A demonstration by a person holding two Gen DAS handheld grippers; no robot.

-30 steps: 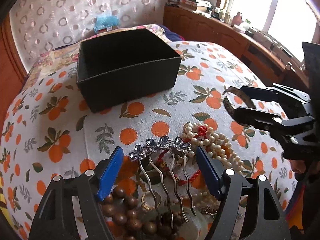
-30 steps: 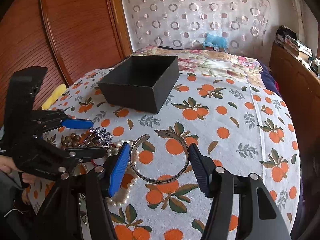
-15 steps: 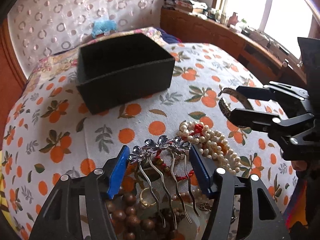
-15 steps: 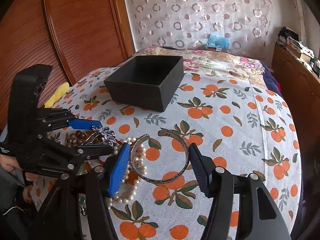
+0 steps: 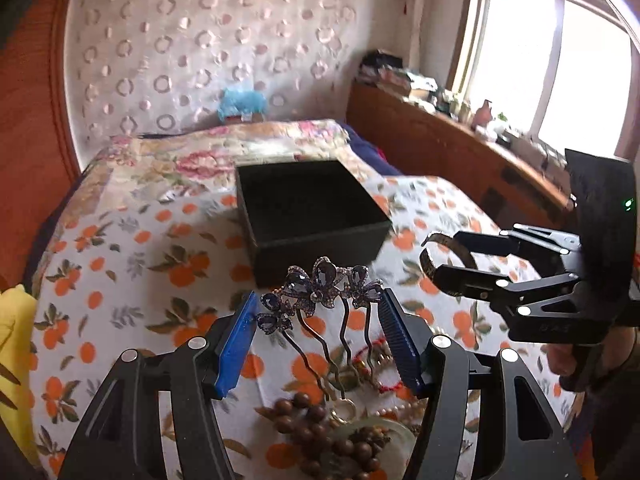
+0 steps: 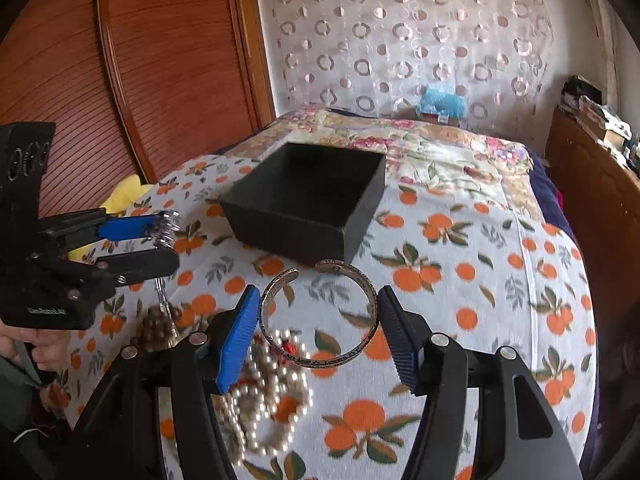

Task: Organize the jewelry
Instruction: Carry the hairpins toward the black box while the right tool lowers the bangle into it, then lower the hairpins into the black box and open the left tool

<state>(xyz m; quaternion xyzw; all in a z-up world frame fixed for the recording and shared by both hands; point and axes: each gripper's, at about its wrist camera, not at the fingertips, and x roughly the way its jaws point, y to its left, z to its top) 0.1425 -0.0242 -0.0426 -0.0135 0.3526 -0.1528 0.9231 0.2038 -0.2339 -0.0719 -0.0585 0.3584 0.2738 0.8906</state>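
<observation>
My left gripper is shut on a jewelled hair comb with blue-grey flower stones and holds it above the cloth. My right gripper is shut on a silver cuff bangle, also lifted; the bangle also shows in the left wrist view. An open black box stands ahead of both grippers, and it also shows in the right wrist view. Pearl strands and brown wooden beads lie in a pile below.
The orange-print cloth covers a bed. A wooden headboard panel rises at left, a wooden sideboard with clutter stands under the window, and a yellow item lies at the left edge.
Both grippers have risen from the pile, the left lifting the hair comb and the right lifting the bangle, and both have moved closer to the black box.
</observation>
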